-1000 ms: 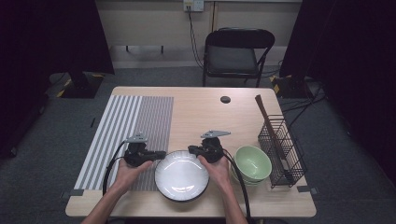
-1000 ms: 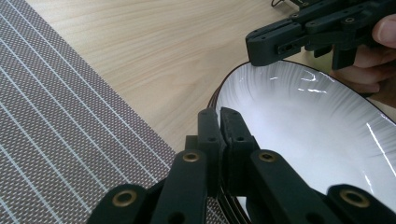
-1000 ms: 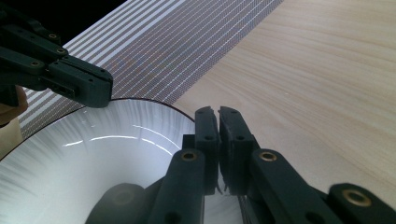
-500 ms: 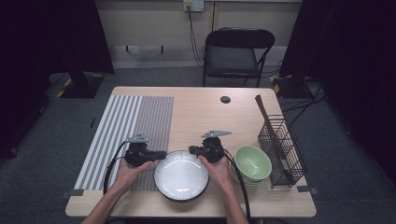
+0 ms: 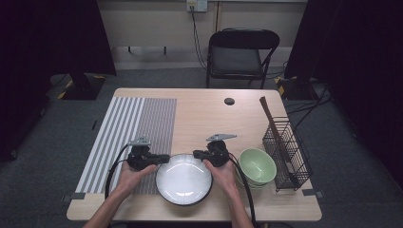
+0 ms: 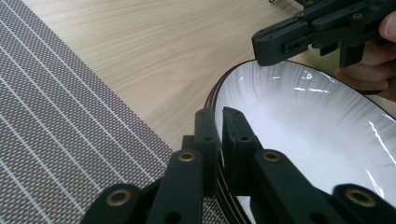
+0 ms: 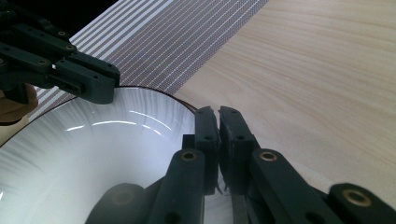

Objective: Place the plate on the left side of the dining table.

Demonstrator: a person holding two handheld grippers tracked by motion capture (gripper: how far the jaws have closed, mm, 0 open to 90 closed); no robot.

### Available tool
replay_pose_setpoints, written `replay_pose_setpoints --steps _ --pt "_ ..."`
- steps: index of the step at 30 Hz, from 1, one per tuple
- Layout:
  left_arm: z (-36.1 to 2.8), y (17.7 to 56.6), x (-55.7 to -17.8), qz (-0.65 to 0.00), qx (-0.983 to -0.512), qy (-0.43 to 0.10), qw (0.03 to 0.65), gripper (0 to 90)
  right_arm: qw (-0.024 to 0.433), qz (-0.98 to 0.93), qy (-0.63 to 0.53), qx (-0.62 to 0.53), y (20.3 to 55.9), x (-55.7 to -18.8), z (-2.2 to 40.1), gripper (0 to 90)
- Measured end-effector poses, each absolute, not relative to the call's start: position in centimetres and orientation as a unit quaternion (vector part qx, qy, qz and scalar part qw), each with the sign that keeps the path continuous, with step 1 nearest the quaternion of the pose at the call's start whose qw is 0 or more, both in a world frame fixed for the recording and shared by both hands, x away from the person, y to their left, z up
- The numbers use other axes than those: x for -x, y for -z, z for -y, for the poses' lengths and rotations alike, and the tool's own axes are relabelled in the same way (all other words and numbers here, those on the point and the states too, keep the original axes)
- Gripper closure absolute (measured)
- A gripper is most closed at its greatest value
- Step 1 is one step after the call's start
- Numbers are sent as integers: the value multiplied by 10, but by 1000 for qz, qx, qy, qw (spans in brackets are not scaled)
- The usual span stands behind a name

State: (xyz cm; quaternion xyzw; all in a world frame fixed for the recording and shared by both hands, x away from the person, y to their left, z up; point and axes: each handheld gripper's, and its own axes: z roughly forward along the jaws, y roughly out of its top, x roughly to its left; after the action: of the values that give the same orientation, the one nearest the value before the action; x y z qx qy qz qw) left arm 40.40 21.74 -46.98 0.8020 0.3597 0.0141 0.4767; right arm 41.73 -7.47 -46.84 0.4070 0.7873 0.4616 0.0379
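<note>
A white plate (image 5: 184,180) with a dark rim lies near the table's front edge, between my two grippers. My left gripper (image 5: 164,159) is at its left rim. In the left gripper view the rim (image 6: 215,100) runs between the left gripper's (image 6: 220,114) jaws. Those jaws have just been opening and stand a narrow gap apart, loose around the rim. My right gripper (image 5: 197,154) is at the plate's upper right rim. In the right gripper view its jaws (image 7: 218,112) are pinched tight on the plate's (image 7: 93,158) edge.
A green bowl (image 5: 257,165) sits just right of the plate. Beyond it stands a black wire rack (image 5: 287,154) with a brown stick (image 5: 268,118) in it. A striped mat (image 5: 128,133) covers the table's left part. A small black disc (image 5: 229,101) lies at the back.
</note>
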Motion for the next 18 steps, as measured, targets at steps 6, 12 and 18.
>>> replay_pose_setpoints --steps 6,12,18 --pt "-218 469 -404 -358 -803 -20 476 848 33 -789 -458 -407 470 -414 76 860" --pt "-218 469 -404 -358 -800 -15 481 862 34 -787 -459 -411 470 -411 76 859" --pt "-215 470 -404 -347 -810 -21 473 852 28 -787 -462 -408 472 -407 75 859"
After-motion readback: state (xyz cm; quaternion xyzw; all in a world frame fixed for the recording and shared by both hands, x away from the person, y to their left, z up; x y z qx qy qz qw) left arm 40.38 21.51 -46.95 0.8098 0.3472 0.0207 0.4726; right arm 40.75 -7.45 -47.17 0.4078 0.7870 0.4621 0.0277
